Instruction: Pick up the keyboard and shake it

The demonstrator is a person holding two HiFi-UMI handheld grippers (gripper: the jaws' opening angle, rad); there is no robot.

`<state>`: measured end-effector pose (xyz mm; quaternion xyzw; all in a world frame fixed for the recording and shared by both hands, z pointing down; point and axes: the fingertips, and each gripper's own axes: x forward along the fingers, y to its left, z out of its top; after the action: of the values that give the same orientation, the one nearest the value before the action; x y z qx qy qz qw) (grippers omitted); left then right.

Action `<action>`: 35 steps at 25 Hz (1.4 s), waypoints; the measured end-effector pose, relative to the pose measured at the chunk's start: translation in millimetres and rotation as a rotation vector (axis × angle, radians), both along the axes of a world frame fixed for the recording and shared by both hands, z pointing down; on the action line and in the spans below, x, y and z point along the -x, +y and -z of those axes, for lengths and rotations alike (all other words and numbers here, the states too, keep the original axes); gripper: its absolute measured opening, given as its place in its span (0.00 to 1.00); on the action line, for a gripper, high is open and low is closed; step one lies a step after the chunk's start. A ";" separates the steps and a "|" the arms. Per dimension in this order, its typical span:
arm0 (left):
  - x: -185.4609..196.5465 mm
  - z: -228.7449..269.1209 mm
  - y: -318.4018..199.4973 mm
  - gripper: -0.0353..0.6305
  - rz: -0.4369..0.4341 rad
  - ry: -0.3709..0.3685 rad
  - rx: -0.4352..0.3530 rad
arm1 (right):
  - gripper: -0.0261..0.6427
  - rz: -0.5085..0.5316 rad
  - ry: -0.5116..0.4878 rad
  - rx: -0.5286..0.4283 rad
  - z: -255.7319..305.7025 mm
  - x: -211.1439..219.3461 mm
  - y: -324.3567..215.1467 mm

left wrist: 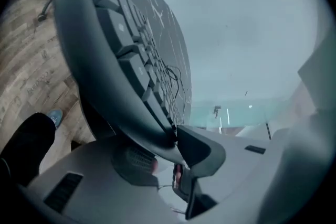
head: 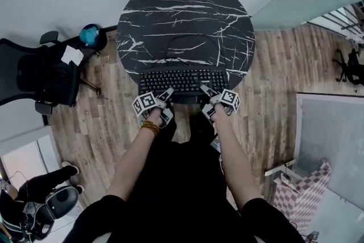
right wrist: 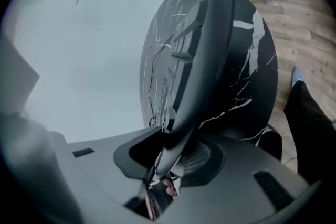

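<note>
Keyboard (head: pixel 183 81) clamped by left claw (left wrist: pixel 172 140) and right claw (right wrist: pixel 167 152); head view alone shows both.

head: steeply down over table (head: pixel 187 14) | gripper views: close along keyboard (left wrist: pixel 105 50) edge | shared: table, keyboard

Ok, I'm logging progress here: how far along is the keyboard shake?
Done: the reach, with the left tool and right tool at the keyboard's near edge. In hand: the grip, each tool clamped on that edge in its own view. Left: the shake; whether the keyboard is clear of the table I cannot tell.
</note>
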<state>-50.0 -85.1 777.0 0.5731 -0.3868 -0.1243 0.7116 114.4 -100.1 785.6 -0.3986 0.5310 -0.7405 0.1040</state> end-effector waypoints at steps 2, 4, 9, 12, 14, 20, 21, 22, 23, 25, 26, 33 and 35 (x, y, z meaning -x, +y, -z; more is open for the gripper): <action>-3.9 -4.0 6.0 0.23 -0.083 0.048 0.029 | 0.19 0.016 -0.037 0.025 -4.7 -1.2 5.7; -4.0 -6.0 12.0 0.23 -0.140 0.084 0.056 | 0.19 0.039 -0.066 0.051 -8.8 -0.1 10.7; -2.0 -2.7 23.4 0.22 -0.296 0.133 0.103 | 0.20 0.152 -0.142 0.139 1.2 12.2 23.2; -0.3 -2.9 27.5 0.22 -0.337 0.127 0.119 | 0.20 0.213 -0.167 0.144 2.1 15.6 26.9; 0.5 -4.9 26.7 0.25 -0.336 0.086 0.110 | 0.21 0.230 -0.186 0.133 4.3 17.2 26.8; -1.1 -3.1 29.3 0.26 -0.377 0.109 0.118 | 0.20 0.424 -0.228 0.097 -0.1 17.9 38.7; -2.1 -1.4 31.1 0.23 -0.401 0.129 0.112 | 0.20 0.449 -0.230 0.096 1.6 18.4 40.5; -3.5 0.7 33.6 0.22 -0.428 0.147 0.103 | 0.19 0.463 -0.231 0.094 2.7 18.3 41.3; -4.5 2.8 36.2 0.21 -0.449 0.159 0.096 | 0.19 0.472 -0.228 0.094 3.0 17.9 41.6; -4.6 5.6 39.5 0.21 -0.473 0.163 0.087 | 0.19 0.484 -0.222 0.094 2.9 18.2 41.6; -4.9 6.4 41.5 0.21 -0.494 0.159 0.083 | 0.19 0.490 -0.221 0.094 3.0 18.5 41.4; -9.8 4.6 64.1 0.11 -0.719 0.104 0.023 | 0.19 0.597 -0.202 0.119 0.7 13.6 47.9; -8.6 -4.4 64.3 0.11 -0.705 0.056 0.018 | 0.20 0.711 -0.170 0.135 -2.0 15.6 60.4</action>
<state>-41.4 -20.8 781.4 0.6614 -0.1467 0.1170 0.7261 98.8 -39.6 787.5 -0.1323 0.5758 -0.7942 -0.1423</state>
